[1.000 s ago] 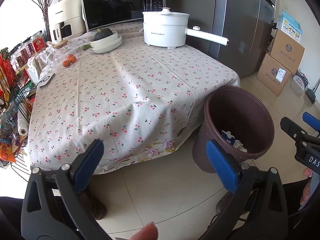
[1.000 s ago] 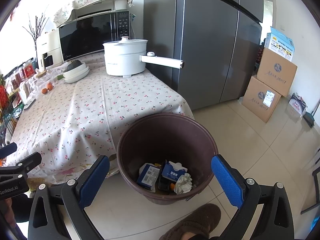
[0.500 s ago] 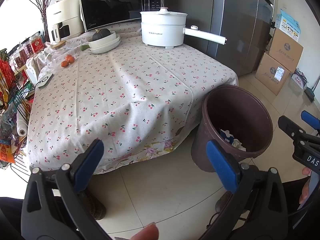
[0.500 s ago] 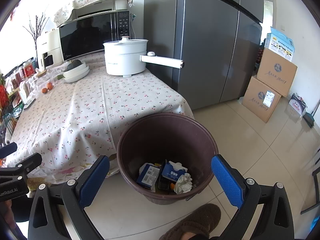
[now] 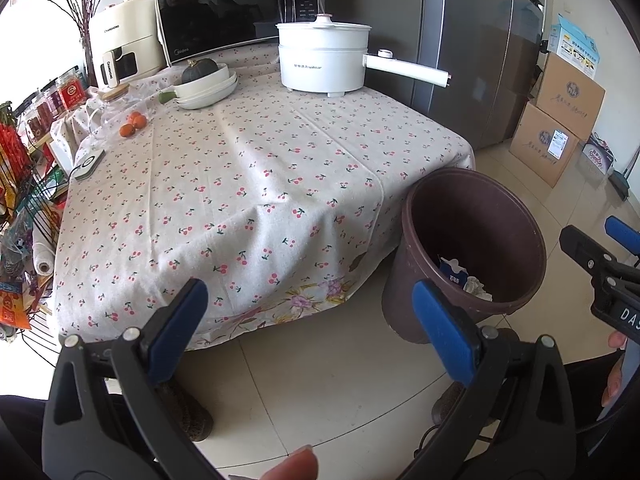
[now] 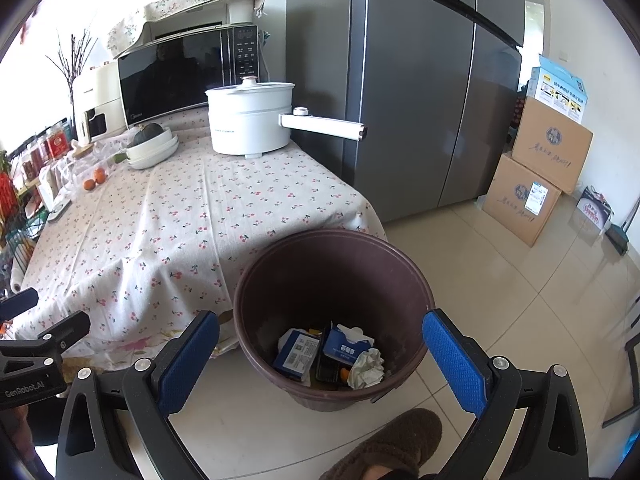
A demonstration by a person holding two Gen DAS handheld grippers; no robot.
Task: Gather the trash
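1. Your left gripper (image 5: 308,322) hangs over the floor tiles just off the near edge of the counter (image 5: 248,184), its jaws spread wide and gripping nothing.
2. Your right gripper (image 6: 320,354) sits directly above the brown trash bin (image 6: 408,280), jaws likewise spread and empty.
3. The bin stands on the floor at the counter's near right corner, touching the hanging cherry-print cloth (image 6: 168,240).
4. Inside the bin lie a blue carton (image 6: 297,354), a blue tissue pack (image 6: 347,346) and a crumpled white paper (image 6: 366,368), all at the bottom.
5. On the counter's far edge stand a white electric pot (image 5: 322,62) and a microwave (image 5: 236,8); stacked bowls (image 5: 206,88) and small oranges (image 5: 133,124) sit toward the far left corner.
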